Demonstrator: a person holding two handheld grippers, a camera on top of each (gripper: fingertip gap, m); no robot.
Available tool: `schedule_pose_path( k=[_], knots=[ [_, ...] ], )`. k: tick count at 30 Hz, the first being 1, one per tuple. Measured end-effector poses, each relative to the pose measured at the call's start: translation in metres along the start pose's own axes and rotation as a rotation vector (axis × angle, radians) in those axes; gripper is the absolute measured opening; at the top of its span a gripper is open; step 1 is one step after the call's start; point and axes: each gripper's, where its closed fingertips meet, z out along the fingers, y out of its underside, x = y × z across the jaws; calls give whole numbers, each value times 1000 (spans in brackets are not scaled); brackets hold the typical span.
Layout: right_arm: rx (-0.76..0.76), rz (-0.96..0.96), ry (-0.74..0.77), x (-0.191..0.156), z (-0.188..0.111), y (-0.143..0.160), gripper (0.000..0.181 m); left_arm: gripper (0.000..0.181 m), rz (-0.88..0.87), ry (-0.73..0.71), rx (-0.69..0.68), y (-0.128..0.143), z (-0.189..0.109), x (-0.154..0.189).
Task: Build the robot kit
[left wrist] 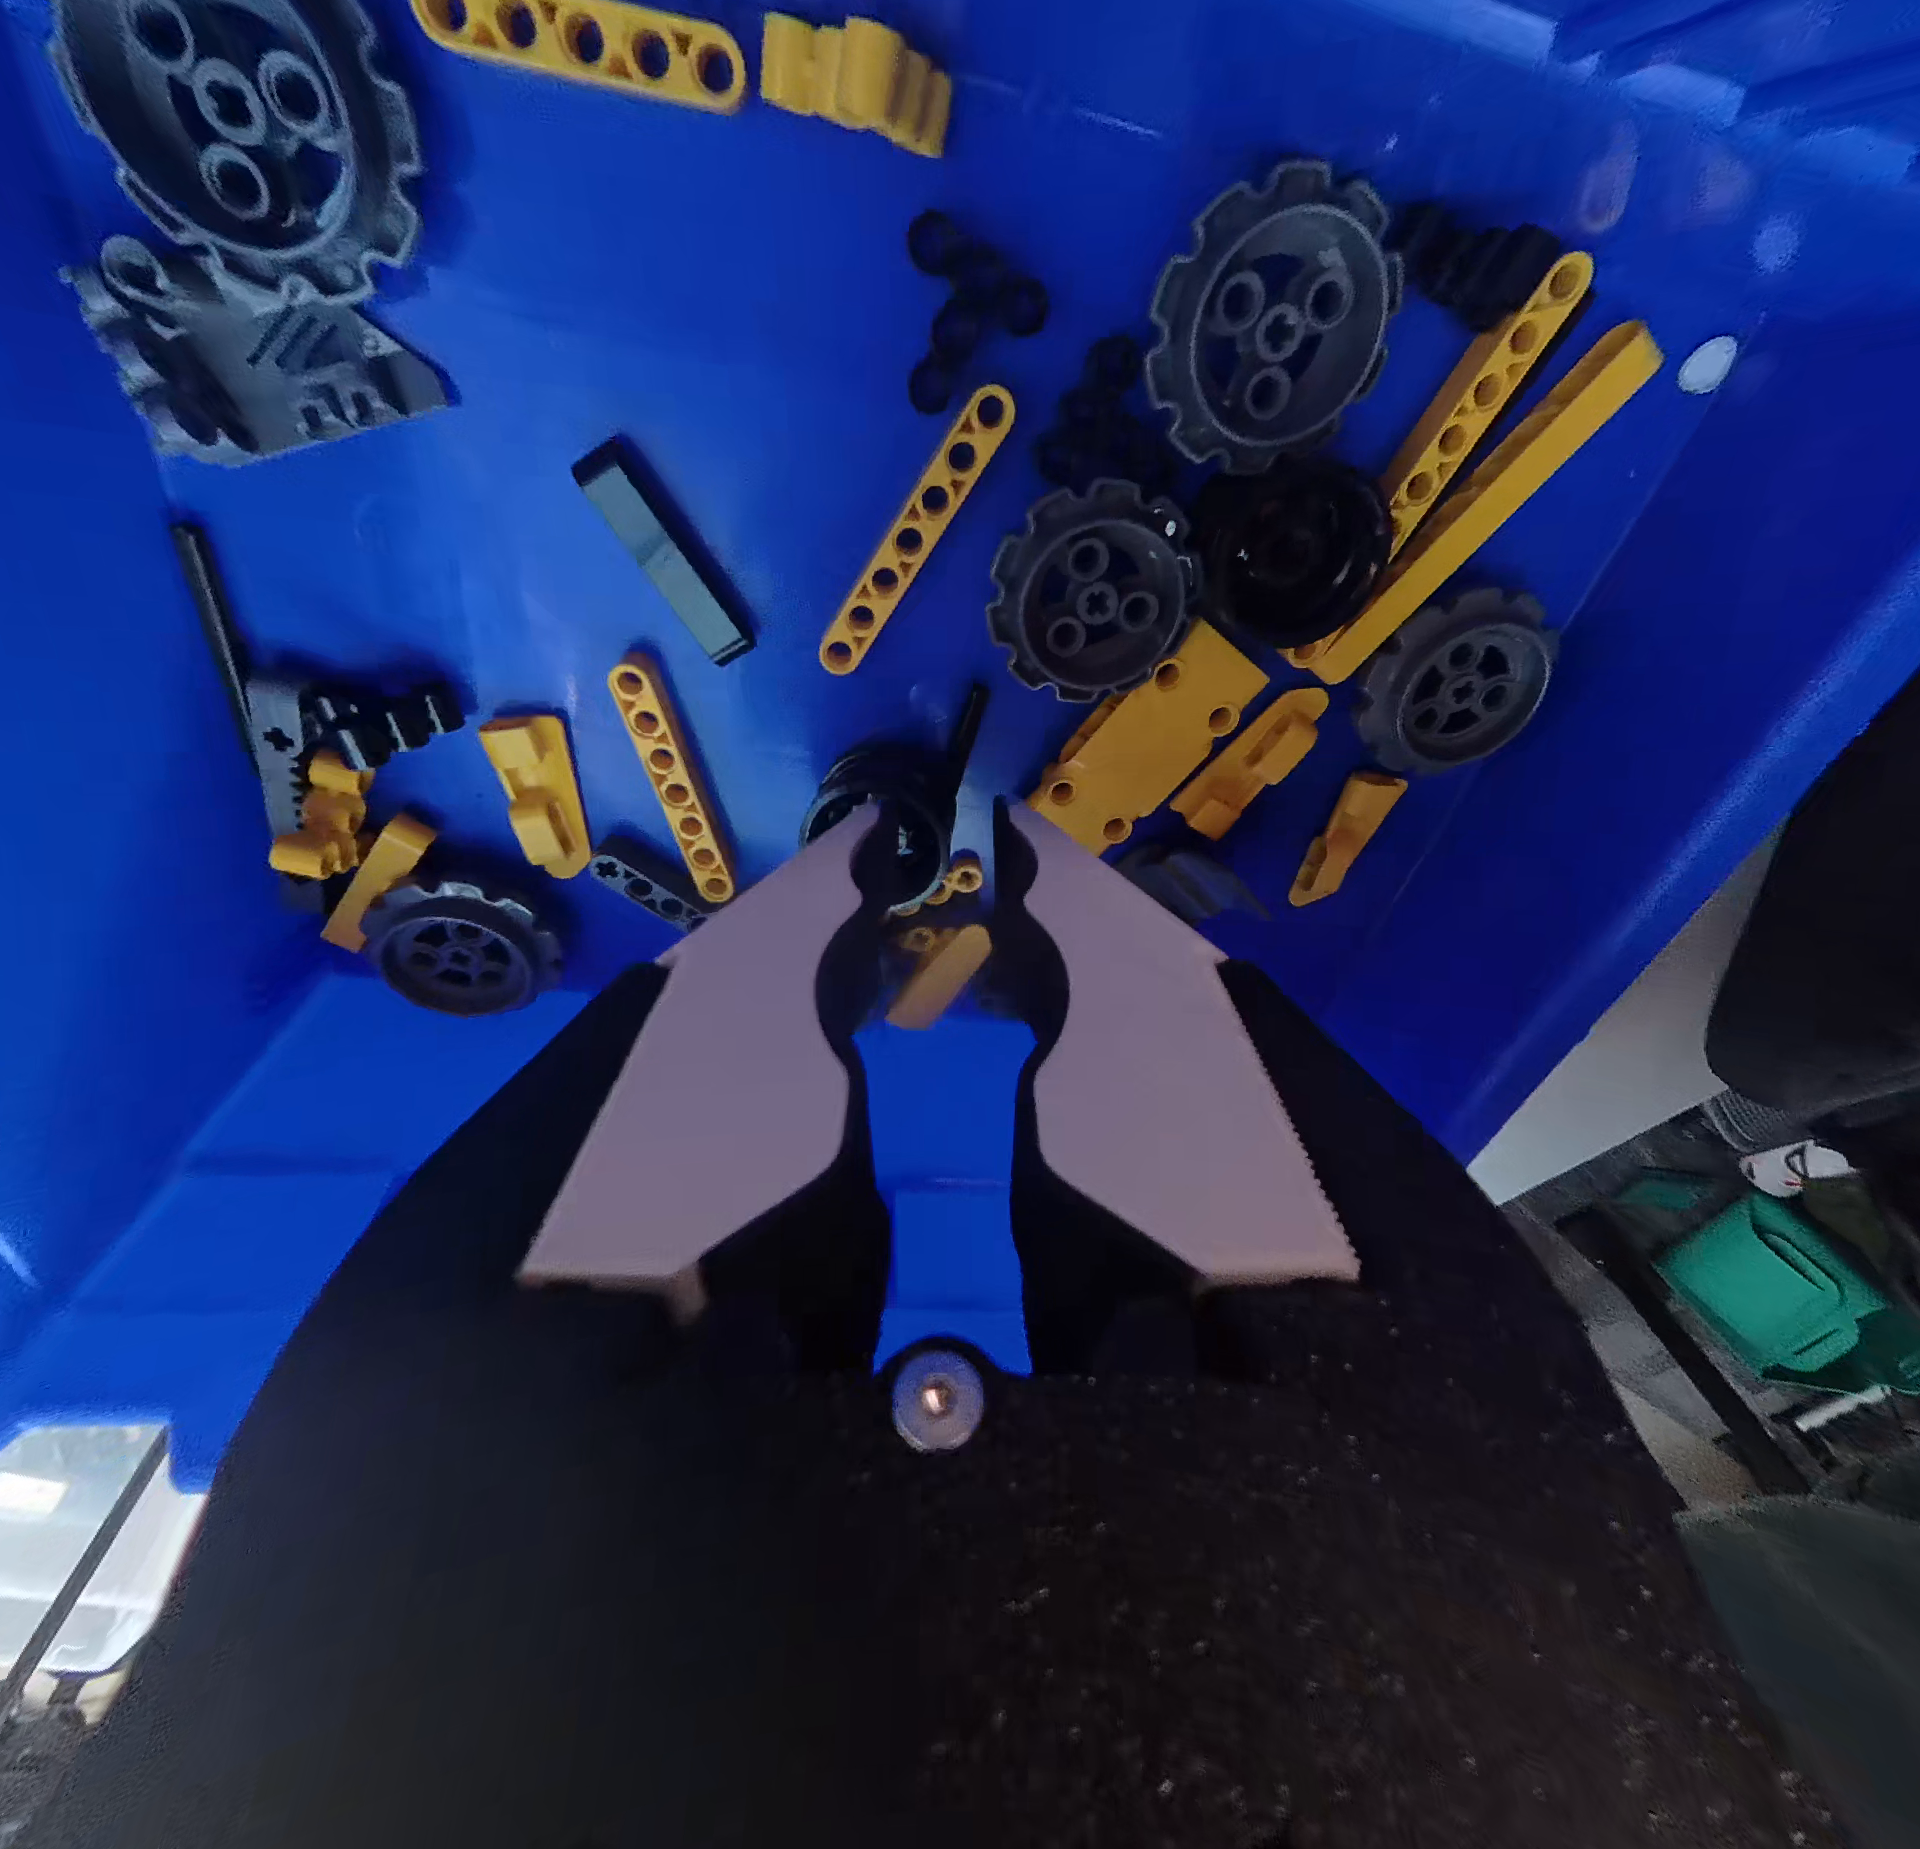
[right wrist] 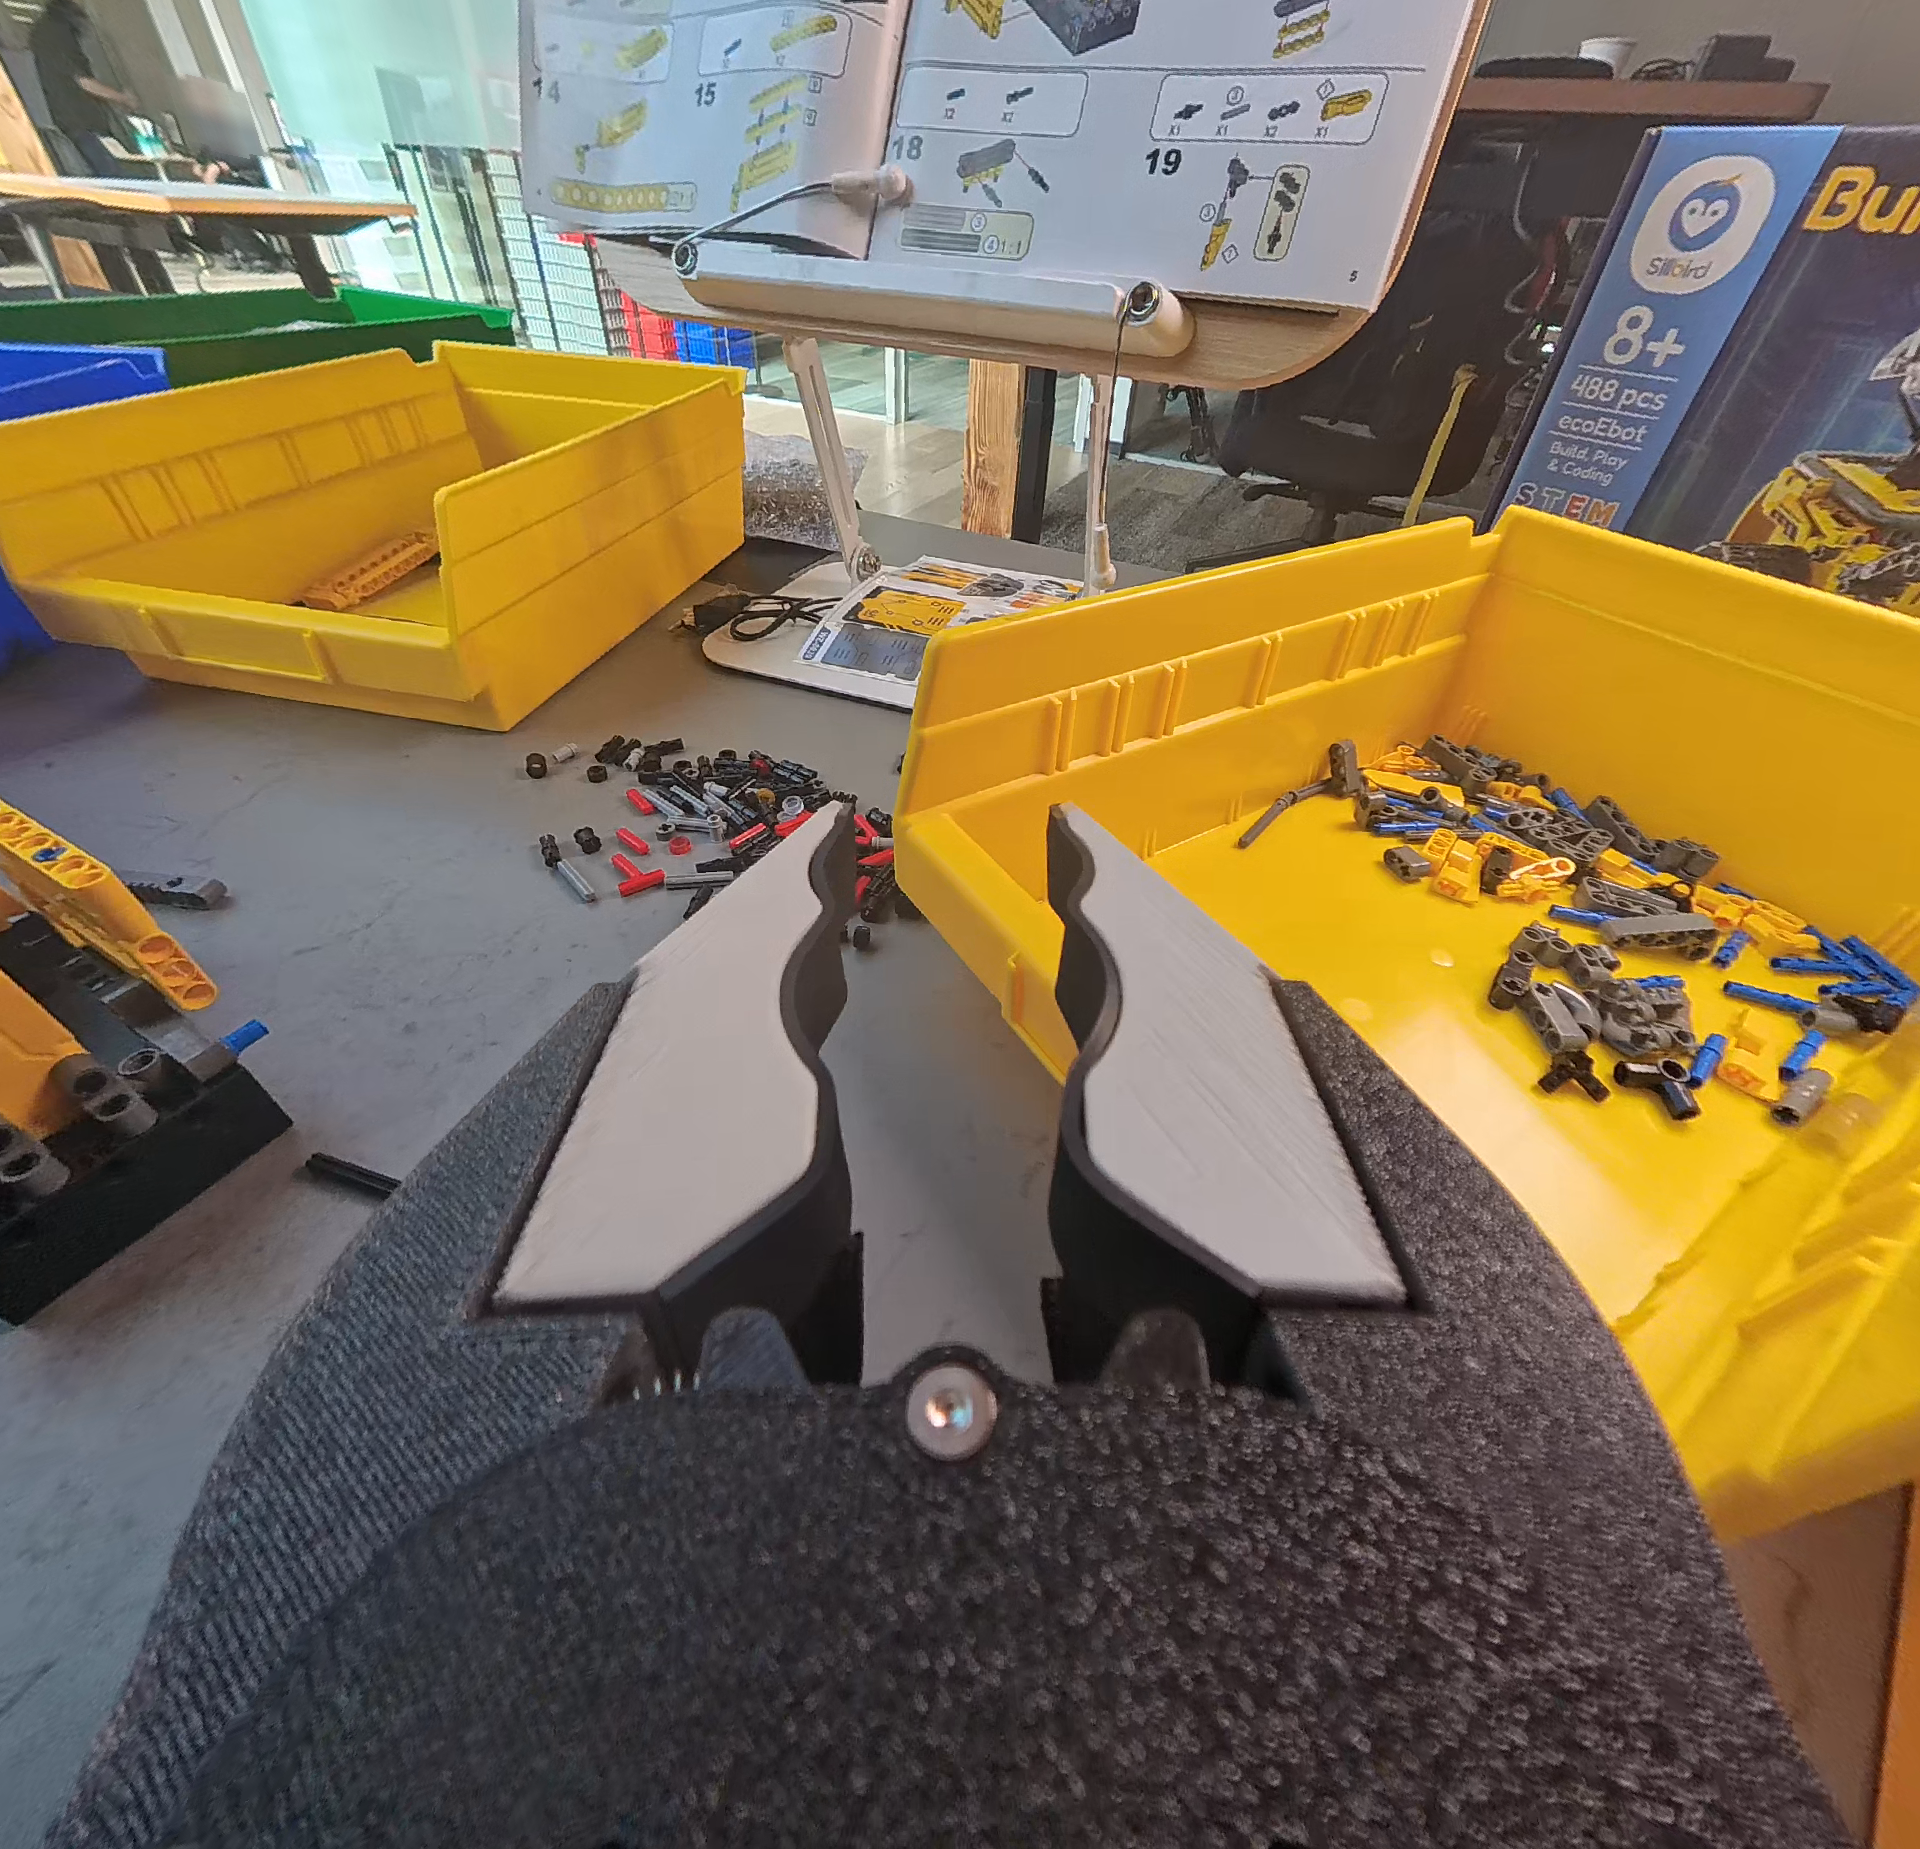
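Note:
In the left wrist view my left gripper point(left wrist: 937, 817) reaches down into a blue bin point(left wrist: 623, 324) of building-set parts. Its jaws stand a little apart, just over a black round part point(left wrist: 844, 804) and a short yellow beam point(left wrist: 935, 973); nothing is pinched. Yellow holed beams point(left wrist: 920, 532) and grey toothed wheels point(left wrist: 1273, 319) lie around it. In the right wrist view my right gripper point(right wrist: 951, 823) is open and empty, hovering over the grey table at the near left corner of a yellow bin point(right wrist: 1195, 677) holding small grey, blue and orange connectors point(right wrist: 1621, 916).
A loose pile of small black, red and grey pins point(right wrist: 707, 823) lies on the table ahead. A second yellow bin point(right wrist: 582, 511) stands at back left, with green point(right wrist: 260, 329) and blue point(right wrist: 73, 376) bins behind. An instruction booklet on a stand point(right wrist: 987, 85), a product box point(right wrist: 1714, 345) and a part-built model point(right wrist: 83, 1020) surround the space. My hands' fingertips stand some 60 centimeters from each other.

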Motion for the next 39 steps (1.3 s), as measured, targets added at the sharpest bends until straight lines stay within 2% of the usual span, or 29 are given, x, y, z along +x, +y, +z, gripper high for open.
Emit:
schedule_pose_path(
  k=[2,5,9,13,19,23,25,28,32,39],
  knots=[
    [1,6,1,1,0,0,36,10,17,-15,40,-9,-4,-3],
    [-2,13,2,2,0,1,36,16,27,-17,68,-16,-7,-2],
    [-9,14,2,2,1,2,36,28,99,31,41,-14,2,17],
    [-21,15,3,2,3,4,36,32,160,43,25,-12,10,34],
    [-35,14,5,2,4,7,36,43,224,-84,34,-19,15,34],
    [-39,11,8,2,5,7,36,21,203,-167,84,-26,14,19],
    [-41,10,9,2,5,8,36,20,180,-200,120,-32,14,12],
    [-42,8,13,3,5,8,36,5,153,-322,147,-37,7,-7],
    [-44,8,16,3,5,8,36,13,127,-348,222,-42,-7,-10],
    [-51,10,12,3,6,10,36,24,251,-232,243,-36,-16,35]
  ],
)
